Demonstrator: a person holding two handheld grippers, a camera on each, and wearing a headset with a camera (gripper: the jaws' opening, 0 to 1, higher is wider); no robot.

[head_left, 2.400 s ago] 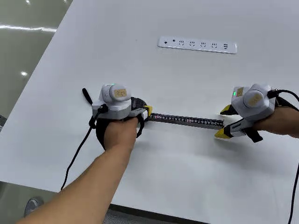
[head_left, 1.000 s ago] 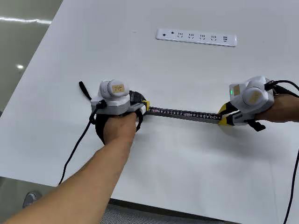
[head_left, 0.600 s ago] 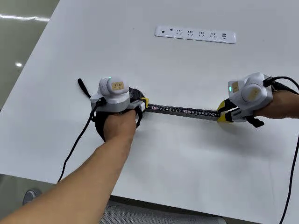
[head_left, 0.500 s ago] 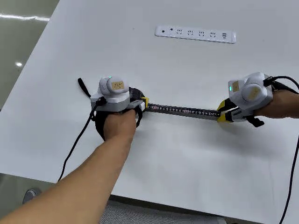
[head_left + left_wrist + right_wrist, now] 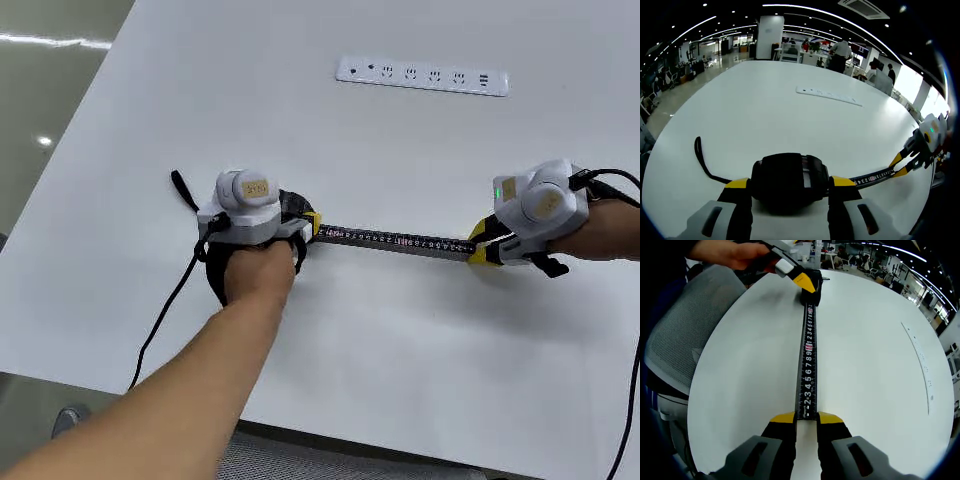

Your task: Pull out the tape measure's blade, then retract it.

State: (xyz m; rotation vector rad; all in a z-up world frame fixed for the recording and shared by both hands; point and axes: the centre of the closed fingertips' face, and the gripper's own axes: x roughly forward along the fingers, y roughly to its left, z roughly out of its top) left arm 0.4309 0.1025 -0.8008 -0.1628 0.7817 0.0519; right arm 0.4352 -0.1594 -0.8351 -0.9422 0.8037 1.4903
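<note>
head view: tape measure case [image 5: 288,206] is clamped by the left gripper [image 5: 304,226] at 9 o'clock on the table [image 5: 400,340]. blade [image 5: 395,241] is laid out flat toward 3 o'clock, its tip pinched in the right gripper [image 5: 480,247], jaws narrow.
left gripper view: case is gripped between the jaws, and the blade exits at 3 o'clock.
right gripper view: blade is seen running to 12 o'clock.
pull-out is judged done. retract is next: the tip is to be fed back slowly toward the case.

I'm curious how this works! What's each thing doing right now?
tape measure case: held between the left tongs
blade: pulled out, straight between both tongs
left tongs: shut on the tape measure case
right tongs: shut on the blade's tip
power strip: lying flat, nothing plugged in
</note>
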